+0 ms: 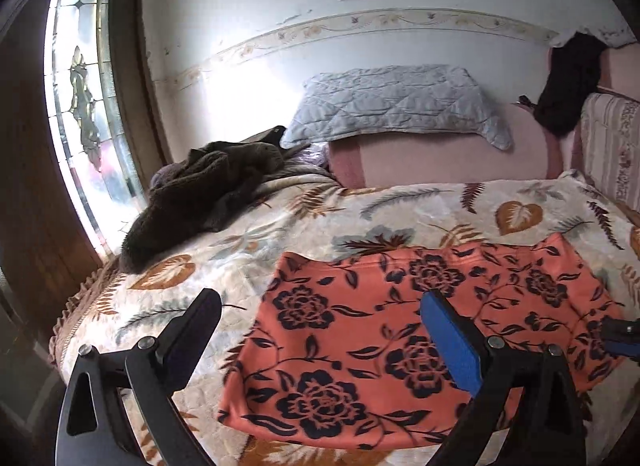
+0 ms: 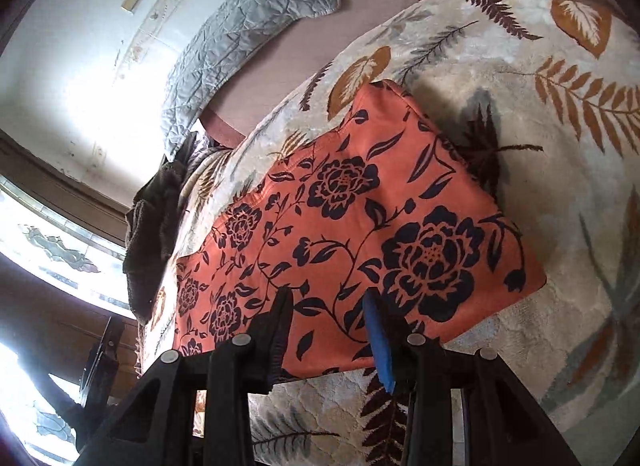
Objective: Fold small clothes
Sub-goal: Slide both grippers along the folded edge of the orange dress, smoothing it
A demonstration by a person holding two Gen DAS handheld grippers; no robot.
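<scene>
- the left gripper [image 1: 322, 308] hangs above the bed with its jaws spread wide and nothing between them.
- ahead of and below it lies the orange floral garment [image 1: 420, 346], folded flat on the leaf-print bedspread [image 1: 400, 205]; its left finger is over bare bedspread, its blue-padded right finger over the cloth.
- the right gripper [image 2: 328, 306] has its jaws partly open, a moderate gap; the pads press on nothing.
- just beyond its fingertips the same garment [image 2: 340, 225] lies flat, its near edge passing under the fingers.
- farther ahead and to the left of the left gripper sits a heap of dark brown clothes [image 1: 200, 193].
- beyond that, a quilted grey pillow [image 1: 396, 103] rests by the wall.
</scene>
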